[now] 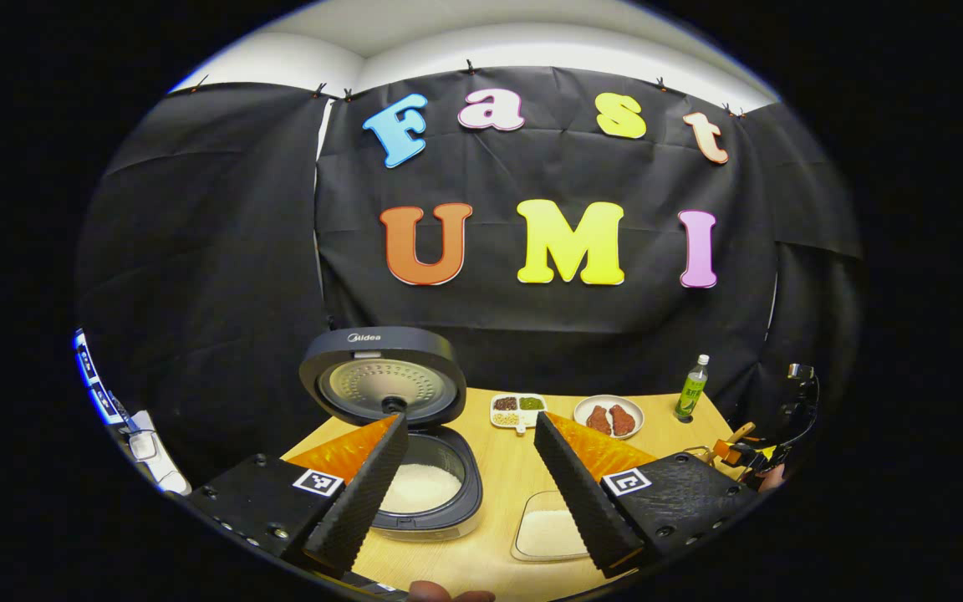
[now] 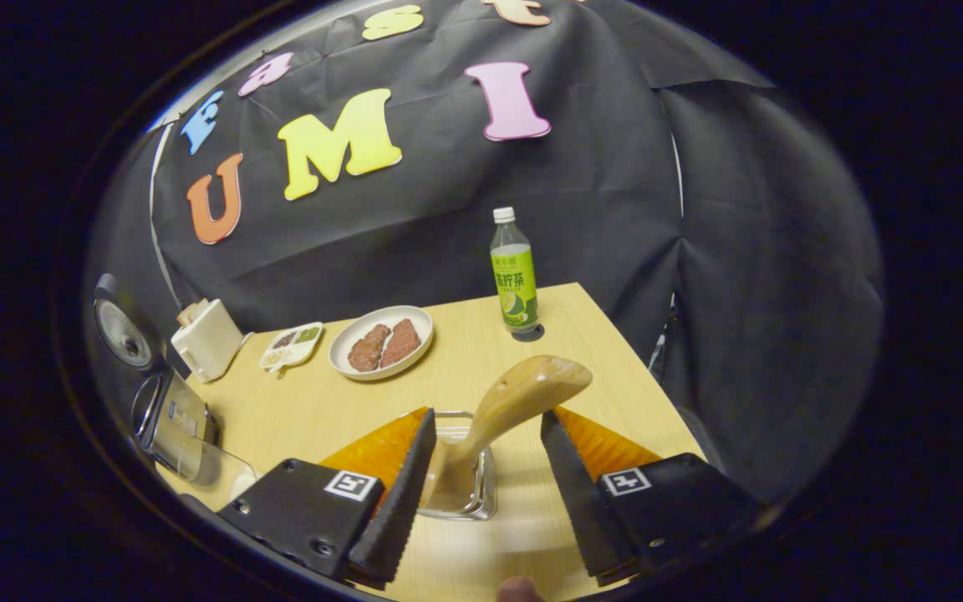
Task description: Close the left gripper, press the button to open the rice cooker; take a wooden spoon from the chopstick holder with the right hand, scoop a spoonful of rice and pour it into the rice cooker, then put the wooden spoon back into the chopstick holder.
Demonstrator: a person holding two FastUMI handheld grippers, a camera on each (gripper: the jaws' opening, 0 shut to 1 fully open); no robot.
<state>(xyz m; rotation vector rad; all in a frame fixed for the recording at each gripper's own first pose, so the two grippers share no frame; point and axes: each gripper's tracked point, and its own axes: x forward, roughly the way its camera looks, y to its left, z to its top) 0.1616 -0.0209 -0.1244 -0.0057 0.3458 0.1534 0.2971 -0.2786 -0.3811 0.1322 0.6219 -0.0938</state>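
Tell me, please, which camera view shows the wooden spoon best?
The right gripper view. There the wooden spoon stands close, in its clear holder, between the open fingers of the right gripper, which do not touch it. In the left gripper view, only its tip shows, small and far off at the table's right edge.

1. A light wooden table carries everything.
2. Seen in the left gripper view, the open rice cooker sits at 9 o'clock.
3. A clear container of rice lies at 6 o'clock.
4. A small divided dish and a plate of meat sit at 12 o'clock.
5. A green bottle stands at 2 o'clock.
6. In the right gripper view, a clear chopstick holder stands at 6 o'clock.
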